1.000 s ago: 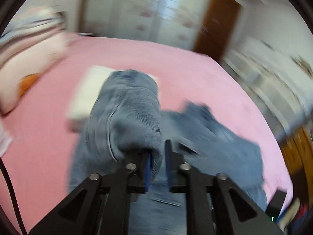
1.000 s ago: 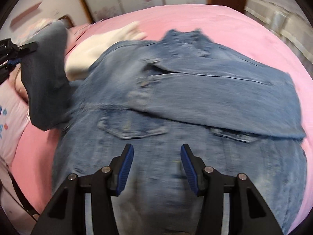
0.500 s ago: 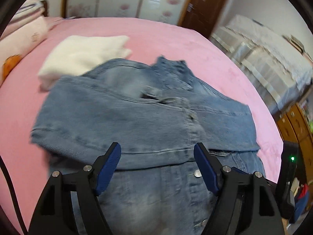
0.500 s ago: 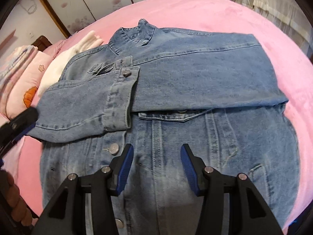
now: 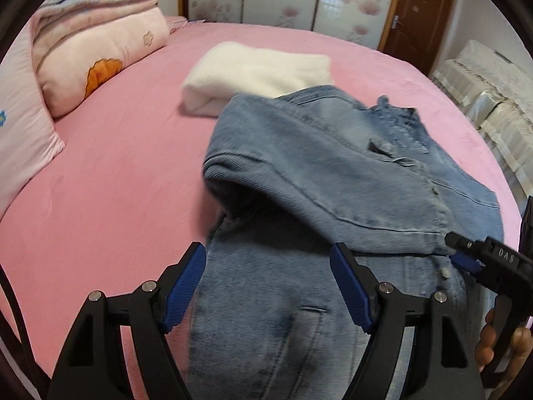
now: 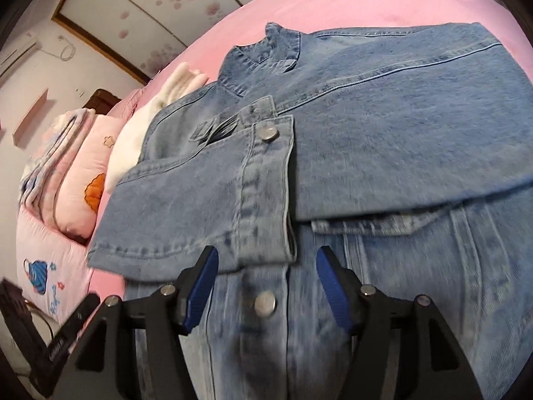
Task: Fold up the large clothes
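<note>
A blue denim jacket (image 5: 333, 180) lies front up on the pink bed (image 5: 116, 173), collar away from me. Both sleeves are folded across its chest, and the left sleeve's buttoned cuff (image 6: 266, 180) lies on top. My left gripper (image 5: 268, 283) hangs open over the jacket's lower left side with nothing between its pads. My right gripper (image 6: 266, 283) hovers above the button placket just below the cuff. Its jaws are opening and press on nothing. In the left wrist view the right gripper (image 5: 461, 253) shows at the right edge, held by a hand (image 5: 499, 343).
A folded white garment (image 5: 260, 73) lies just beyond the jacket's left shoulder. Pink pillows and folded quilts (image 5: 96, 43) are stacked at the bed's far left. A covered sofa (image 5: 493, 100) stands to the right, with a wardrobe and a brown door (image 5: 416, 16) behind.
The left gripper let go of the sleeve, which now lies across the jacket. It opened wide and dropped toward the jacket's lower left. The right gripper widened and moved closer to the placket.
</note>
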`<control>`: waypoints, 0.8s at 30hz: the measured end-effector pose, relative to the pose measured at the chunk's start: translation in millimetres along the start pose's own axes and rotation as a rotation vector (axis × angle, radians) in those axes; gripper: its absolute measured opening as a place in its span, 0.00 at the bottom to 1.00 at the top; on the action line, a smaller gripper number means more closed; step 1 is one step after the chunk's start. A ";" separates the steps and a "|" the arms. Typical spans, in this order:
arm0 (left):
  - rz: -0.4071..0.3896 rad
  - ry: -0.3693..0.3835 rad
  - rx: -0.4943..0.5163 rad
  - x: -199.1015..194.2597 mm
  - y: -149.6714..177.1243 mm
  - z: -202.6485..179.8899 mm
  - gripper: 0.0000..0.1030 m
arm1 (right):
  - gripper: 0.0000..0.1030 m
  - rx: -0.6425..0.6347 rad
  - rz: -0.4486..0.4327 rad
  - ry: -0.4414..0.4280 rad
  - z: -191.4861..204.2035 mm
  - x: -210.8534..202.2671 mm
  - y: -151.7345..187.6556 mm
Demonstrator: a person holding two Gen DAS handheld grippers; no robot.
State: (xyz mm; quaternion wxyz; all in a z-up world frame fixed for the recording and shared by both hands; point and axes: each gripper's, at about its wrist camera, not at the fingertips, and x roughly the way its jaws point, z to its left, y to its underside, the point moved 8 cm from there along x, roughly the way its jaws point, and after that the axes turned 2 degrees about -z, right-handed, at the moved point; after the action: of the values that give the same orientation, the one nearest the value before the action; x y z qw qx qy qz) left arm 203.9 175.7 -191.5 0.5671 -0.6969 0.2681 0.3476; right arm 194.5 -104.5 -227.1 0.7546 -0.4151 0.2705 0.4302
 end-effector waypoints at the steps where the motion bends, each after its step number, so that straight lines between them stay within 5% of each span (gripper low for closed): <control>1: 0.002 -0.011 -0.006 4.2 -0.1 3.6 0.73 | 0.59 -0.005 -0.003 -0.003 0.3 1.9 -1.3; 3: 0.010 -0.025 -0.010 11.1 -0.4 6.8 0.73 | 0.57 -0.029 0.013 0.032 2.7 10.8 -2.5; 4: 0.015 -0.033 -0.012 14.3 -0.4 8.7 0.73 | 0.35 -0.049 0.009 0.047 4.0 11.6 -1.7; 9: 0.036 -0.054 -0.035 29.0 -0.5 15.0 0.73 | 0.21 -0.283 -0.064 0.122 41.1 -9.2 -4.9; 10: 0.036 -0.054 -0.039 30.7 -0.8 15.3 0.73 | 0.03 -0.328 -0.090 0.127 50.6 -15.7 -7.4; 16: 0.041 -0.056 -0.075 38.2 -8.5 16.5 0.73 | 0.03 -0.468 -0.188 0.110 90.0 -44.2 -55.4; 24: -0.002 -0.004 -0.076 31.5 -8.0 9.0 0.73 | 0.03 -0.572 -0.571 0.127 106.0 -144.5 -116.9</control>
State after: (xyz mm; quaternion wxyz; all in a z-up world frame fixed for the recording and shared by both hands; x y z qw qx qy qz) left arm 227.8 186.9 -212.5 0.5411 -0.7175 0.2531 0.3583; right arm 232.2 -108.1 -16.5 0.6796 -0.6923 0.0600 0.2350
